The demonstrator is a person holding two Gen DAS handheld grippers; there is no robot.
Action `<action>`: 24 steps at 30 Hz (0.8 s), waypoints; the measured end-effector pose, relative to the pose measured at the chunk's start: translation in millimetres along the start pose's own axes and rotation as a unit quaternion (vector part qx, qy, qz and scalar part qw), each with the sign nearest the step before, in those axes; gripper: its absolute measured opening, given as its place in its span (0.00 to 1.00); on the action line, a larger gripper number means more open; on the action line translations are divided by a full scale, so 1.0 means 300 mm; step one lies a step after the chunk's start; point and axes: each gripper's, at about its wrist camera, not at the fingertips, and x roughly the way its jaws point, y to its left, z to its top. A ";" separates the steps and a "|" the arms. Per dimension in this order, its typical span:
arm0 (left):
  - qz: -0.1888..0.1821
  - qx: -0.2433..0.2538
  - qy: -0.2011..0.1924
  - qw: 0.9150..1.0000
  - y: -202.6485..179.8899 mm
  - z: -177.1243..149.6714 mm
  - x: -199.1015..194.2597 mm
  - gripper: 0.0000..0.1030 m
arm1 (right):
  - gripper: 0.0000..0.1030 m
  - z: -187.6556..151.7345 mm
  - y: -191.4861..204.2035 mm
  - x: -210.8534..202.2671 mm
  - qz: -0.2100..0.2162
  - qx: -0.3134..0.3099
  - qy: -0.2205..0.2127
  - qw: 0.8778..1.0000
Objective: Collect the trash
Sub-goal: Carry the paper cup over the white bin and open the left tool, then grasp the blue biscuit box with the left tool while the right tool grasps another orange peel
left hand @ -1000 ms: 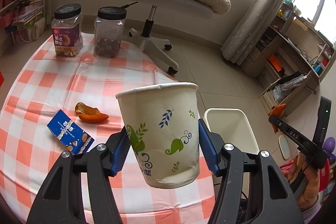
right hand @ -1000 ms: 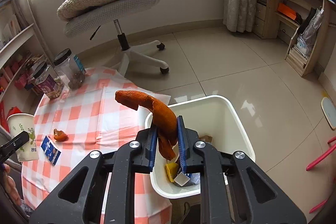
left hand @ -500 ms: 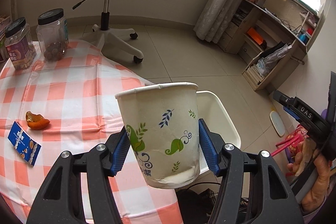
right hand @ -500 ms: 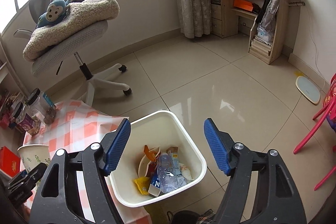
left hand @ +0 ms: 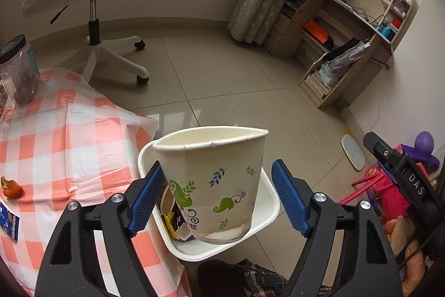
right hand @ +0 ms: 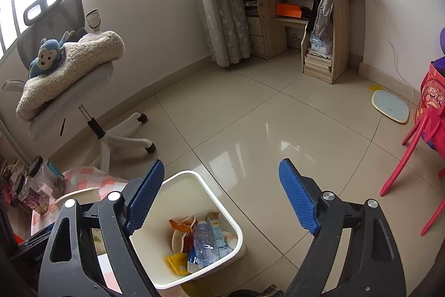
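Observation:
A white paper cup (left hand: pixel 214 183) with green leaf print sits between the pads of my left gripper (left hand: pixel 219 196), above the white trash bin (left hand: pixel 271 206). The jaws stand open: the right pad is clear of the cup, the left pad is at its wall. My right gripper (right hand: pixel 219 202) is open and empty above the same bin (right hand: pixel 205 187), which holds a plastic bottle (right hand: pixel 204 241), wrappers and peel. An orange peel piece (left hand: pixel 11 188) and a blue snack box (left hand: pixel 8 220) lie on the checked tablecloth (left hand: pixel 69 144).
Two jars (left hand: pixel 19 71) stand at the table's far edge. An office chair (right hand: pixel 83 91) with a fleece cushion and a toy monkey stands on the tiled floor. A wooden desk shelf (right hand: pixel 306 18), a bathroom scale (right hand: pixel 390 106) and a red chair (right hand: pixel 417 135) are at the right.
My right gripper opened and dropped its orange peel into the bin. My left gripper carried the cup from over the table to above the bin and opened its jaws.

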 end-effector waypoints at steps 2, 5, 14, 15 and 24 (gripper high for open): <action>0.006 0.001 -0.007 1.000 -0.008 0.007 -0.004 0.77 | 0.80 0.001 -0.009 -0.003 0.000 0.007 0.000 1.000; 0.028 0.010 -0.023 0.999 -0.005 -0.006 -0.025 0.78 | 0.84 -0.005 0.000 -0.014 -0.002 0.010 -0.006 1.000; 0.102 -0.005 -0.070 0.992 0.106 -0.044 -0.131 0.86 | 0.93 -0.046 0.139 -0.023 -0.003 -0.031 -0.009 0.999; 0.111 -0.009 -0.076 0.991 0.125 -0.051 -0.148 0.88 | 0.93 -0.053 0.162 -0.022 -0.002 -0.040 -0.008 0.999; 0.195 -0.084 -0.081 0.974 0.355 -0.124 -0.241 0.93 | 0.93 -0.138 0.409 -0.015 0.026 -0.125 0.008 0.992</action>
